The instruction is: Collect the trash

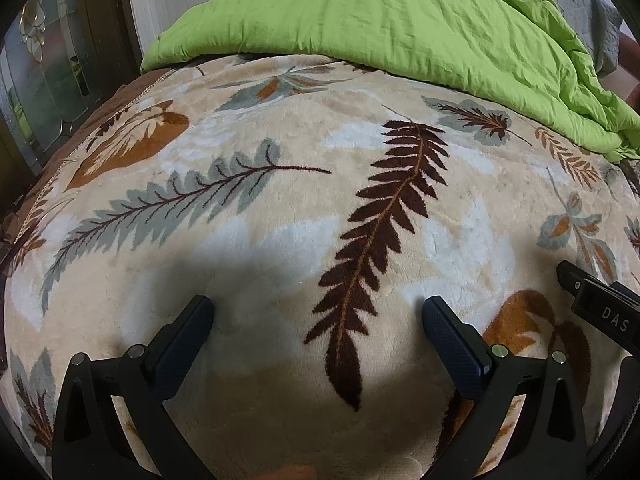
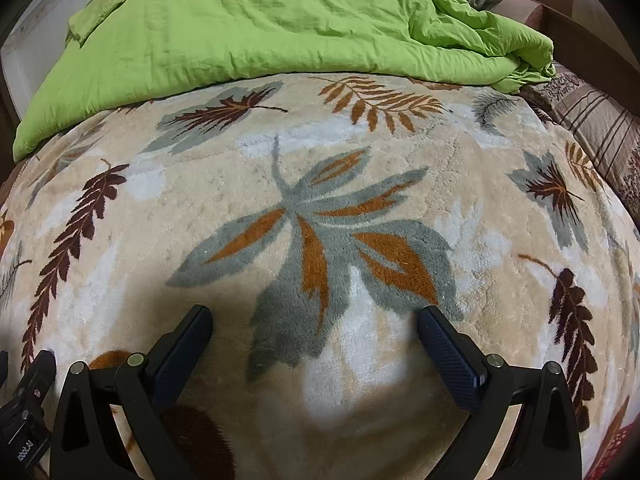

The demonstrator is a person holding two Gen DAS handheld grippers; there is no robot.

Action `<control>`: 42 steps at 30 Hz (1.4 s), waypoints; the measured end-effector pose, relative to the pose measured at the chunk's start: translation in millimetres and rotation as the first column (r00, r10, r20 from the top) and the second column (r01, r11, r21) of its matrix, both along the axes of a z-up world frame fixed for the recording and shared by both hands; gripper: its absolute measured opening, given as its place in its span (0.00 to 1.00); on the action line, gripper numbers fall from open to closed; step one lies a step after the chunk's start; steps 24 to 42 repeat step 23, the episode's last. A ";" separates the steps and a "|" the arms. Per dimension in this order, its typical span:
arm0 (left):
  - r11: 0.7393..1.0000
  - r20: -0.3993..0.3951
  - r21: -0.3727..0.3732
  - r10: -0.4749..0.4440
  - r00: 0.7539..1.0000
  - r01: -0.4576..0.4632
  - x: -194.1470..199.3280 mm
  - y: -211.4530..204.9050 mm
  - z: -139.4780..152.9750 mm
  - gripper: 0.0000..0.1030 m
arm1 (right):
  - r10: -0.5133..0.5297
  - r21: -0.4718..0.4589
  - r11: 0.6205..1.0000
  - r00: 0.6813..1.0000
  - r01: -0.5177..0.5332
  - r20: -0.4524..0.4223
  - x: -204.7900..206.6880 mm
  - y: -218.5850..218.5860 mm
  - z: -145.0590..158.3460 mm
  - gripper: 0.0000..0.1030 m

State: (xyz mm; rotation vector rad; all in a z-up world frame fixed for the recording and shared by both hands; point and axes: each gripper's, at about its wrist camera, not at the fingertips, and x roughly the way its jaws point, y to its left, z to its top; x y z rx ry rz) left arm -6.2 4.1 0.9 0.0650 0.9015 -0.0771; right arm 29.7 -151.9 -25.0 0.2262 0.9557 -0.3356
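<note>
While no trash shows in either view, I hold my left gripper (image 1: 318, 310) and right gripper (image 2: 314, 320) spread and empty over the leaf-print fleece blanket (image 1: 256, 216), apparently searching; only the right view shows a striped pillow (image 2: 600, 128) beside the green comforter (image 2: 260, 20) at upper right.

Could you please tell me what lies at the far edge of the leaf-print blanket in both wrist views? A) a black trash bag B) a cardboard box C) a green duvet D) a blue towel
C: a rumpled green duvet overlaps the blanket's far edge in both views.
</note>
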 end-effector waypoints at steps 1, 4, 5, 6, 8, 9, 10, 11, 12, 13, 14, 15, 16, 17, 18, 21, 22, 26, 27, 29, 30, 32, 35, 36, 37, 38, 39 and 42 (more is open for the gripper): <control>1.000 0.000 0.000 0.000 1.000 0.000 -7.5 -6.3 0.7 1.00 | 0.000 -0.001 1.000 1.000 0.000 0.000 -0.1 0.4 0.1 1.00; 1.000 0.001 0.002 0.000 1.000 0.000 -6.5 -6.2 0.4 1.00 | 0.000 -0.001 1.000 1.000 0.000 -0.001 -0.2 0.1 0.2 1.00; 1.000 0.000 0.000 0.000 1.000 0.000 -3.1 -3.1 0.0 1.00 | 0.000 -0.001 1.000 1.000 0.000 -0.001 -0.2 0.2 0.2 1.00; 1.000 0.001 -0.001 -0.001 1.000 0.001 -5.6 -5.6 0.3 1.00 | 0.000 -0.001 1.000 1.000 0.000 -0.001 -0.2 0.2 0.2 1.00; 1.000 0.001 -0.001 -0.001 1.000 0.001 -4.5 -4.6 0.2 1.00 | 0.000 -0.001 1.000 1.000 0.000 -0.001 -0.3 0.0 0.2 1.00; 1.000 0.000 0.000 -0.001 1.000 0.001 -4.5 -4.8 0.3 1.00 | 0.000 -0.001 1.000 1.000 0.000 -0.001 -0.3 0.0 0.2 1.00; 1.000 0.001 0.000 -0.001 1.000 0.001 -8.2 -7.7 0.7 1.00 | 0.000 -0.001 1.000 1.000 0.000 -0.001 -0.2 0.0 0.2 1.00; 1.000 0.000 -0.001 -0.001 1.000 0.001 -12.3 -11.0 1.1 1.00 | 0.000 -0.001 1.000 1.000 0.000 -0.001 -0.3 0.0 0.2 1.00; 1.000 -0.001 -0.001 -0.001 1.000 0.001 -6.5 -6.1 0.3 1.00 | 0.000 -0.001 1.000 1.000 0.000 -0.001 -0.3 0.0 0.1 1.00; 1.000 0.000 0.000 -0.001 1.000 0.001 -10.2 -9.3 0.7 1.00 | 0.000 -0.001 1.000 1.000 0.000 -0.001 0.1 0.0 -0.1 1.00; 1.000 0.000 0.000 -0.001 1.000 0.001 -7.0 -6.1 0.2 1.00 | 0.000 -0.001 1.000 1.000 0.000 0.000 -0.3 0.0 0.0 1.00; 1.000 -0.001 -0.001 -0.001 1.000 0.001 -6.8 -5.8 0.2 1.00 | 0.000 -0.001 1.000 1.000 0.000 0.000 -0.2 0.1 0.0 1.00; 1.000 0.000 -0.001 -0.001 1.000 0.001 -9.8 -8.4 0.5 1.00 | 0.000 -0.001 1.000 1.000 0.000 0.000 -0.2 0.1 0.0 1.00; 1.000 0.000 0.000 -0.001 1.000 0.001 -6.1 -5.3 0.1 1.00 | 0.000 -0.002 1.000 1.000 0.000 0.000 -0.1 0.1 -0.1 1.00; 1.000 -0.001 0.001 -0.001 1.000 0.001 -5.7 -4.6 0.1 1.00 | 0.000 -0.001 1.000 1.000 0.000 0.000 -0.2 0.0 -0.1 1.00; 1.000 0.004 -0.007 -0.002 1.000 0.002 -12.9 -9.0 1.3 1.00 | 0.000 -0.001 1.000 1.000 0.000 0.000 -0.3 0.0 -0.1 1.00; 1.000 0.002 -0.005 -0.001 1.000 0.001 -16.6 -10.7 3.0 1.00 | 0.000 -0.001 1.000 1.000 0.000 -0.001 -0.1 0.1 -0.2 1.00; 1.000 0.005 0.000 -0.002 1.000 0.002 -14.7 -8.0 2.5 1.00 | 0.000 -0.002 1.000 1.000 0.000 -0.001 -0.3 0.1 -0.1 1.00; 1.000 0.005 0.000 -0.002 1.000 0.002 -14.7 -8.0 2.5 1.00 | 0.000 -0.002 1.000 1.000 0.000 -0.001 -0.3 0.1 -0.1 1.00; 1.000 0.005 0.000 -0.002 1.000 0.002 -14.7 -8.0 2.5 1.00 | 0.000 -0.002 1.000 1.000 0.000 -0.001 -0.3 0.1 -0.1 1.00; 1.000 0.005 0.000 -0.002 1.000 0.002 -14.7 -8.0 2.5 1.00 | 0.000 -0.002 1.000 1.000 0.000 -0.001 -0.3 0.1 -0.1 1.00; 1.000 0.005 0.000 -0.002 1.000 0.002 -14.7 -8.0 2.5 1.00 | 0.000 -0.002 1.000 1.000 0.000 -0.001 -0.3 0.1 -0.1 1.00; 1.000 0.005 0.000 -0.002 1.000 0.002 -14.7 -8.0 2.5 1.00 | 0.000 -0.002 1.000 1.000 0.000 -0.001 -0.3 0.1 -0.1 1.00; 1.000 0.005 0.000 -0.002 1.000 0.002 -14.7 -8.0 2.5 1.00 | 0.000 -0.002 1.000 1.000 0.000 -0.001 -0.3 0.1 -0.1 1.00; 1.000 0.005 0.000 -0.002 1.000 0.002 -14.7 -8.0 2.5 1.00 | 0.000 -0.002 1.000 1.000 0.000 -0.001 -0.3 0.1 -0.1 1.00; 1.000 0.005 0.000 -0.002 1.000 0.002 -14.7 -8.0 2.5 1.00 | 0.000 -0.002 1.000 1.000 0.000 -0.001 -0.3 0.1 -0.1 1.00; 1.000 0.005 0.000 -0.002 1.000 0.002 -14.7 -8.0 2.5 1.00 | 0.000 -0.002 1.000 1.000 0.000 -0.001 -0.3 0.1 -0.1 1.00; 1.000 0.005 0.000 -0.002 1.000 0.002 -14.7 -8.0 2.5 1.00 | 0.000 -0.002 1.000 1.000 0.000 -0.001 -0.3 0.1 -0.1 1.00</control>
